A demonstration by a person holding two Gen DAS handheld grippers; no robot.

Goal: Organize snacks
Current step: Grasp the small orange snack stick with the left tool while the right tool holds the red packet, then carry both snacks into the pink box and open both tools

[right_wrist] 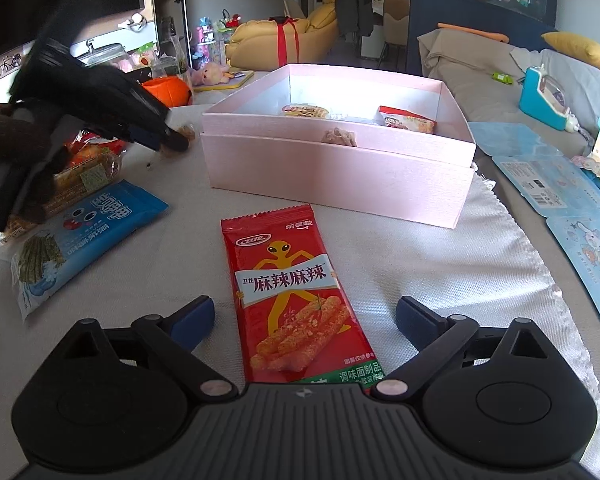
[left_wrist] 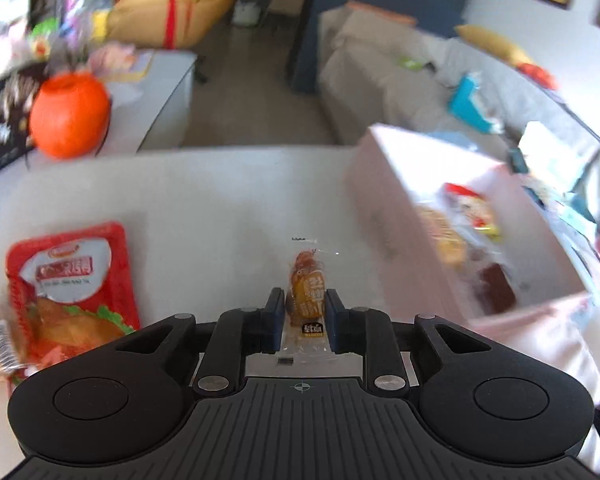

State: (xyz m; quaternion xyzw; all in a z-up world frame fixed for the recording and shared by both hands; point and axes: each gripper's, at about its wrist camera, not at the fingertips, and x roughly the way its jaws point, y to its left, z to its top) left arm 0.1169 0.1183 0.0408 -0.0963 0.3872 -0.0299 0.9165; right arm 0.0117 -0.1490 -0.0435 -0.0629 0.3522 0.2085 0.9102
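The left gripper point(left_wrist: 302, 312) was clamped on a small wrapped snack point(left_wrist: 307, 292) above the table point(left_wrist: 204, 200). The right gripper point(right_wrist: 305, 318) stood spread wide astride a red spicy-strip packet point(right_wrist: 296, 300) lying before the pink box point(right_wrist: 340, 172).

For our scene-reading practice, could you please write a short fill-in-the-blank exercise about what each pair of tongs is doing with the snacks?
1. The left tongs are shut on a small wrapped ____.
2. The right tongs are ____, with the red spicy-strip packet lying between their fingers.
3. The box that already holds a few snacks is ____ in colour.
4. The seaweed snack packet on the cloth is ____.

Missing words: snack; open; pink; blue
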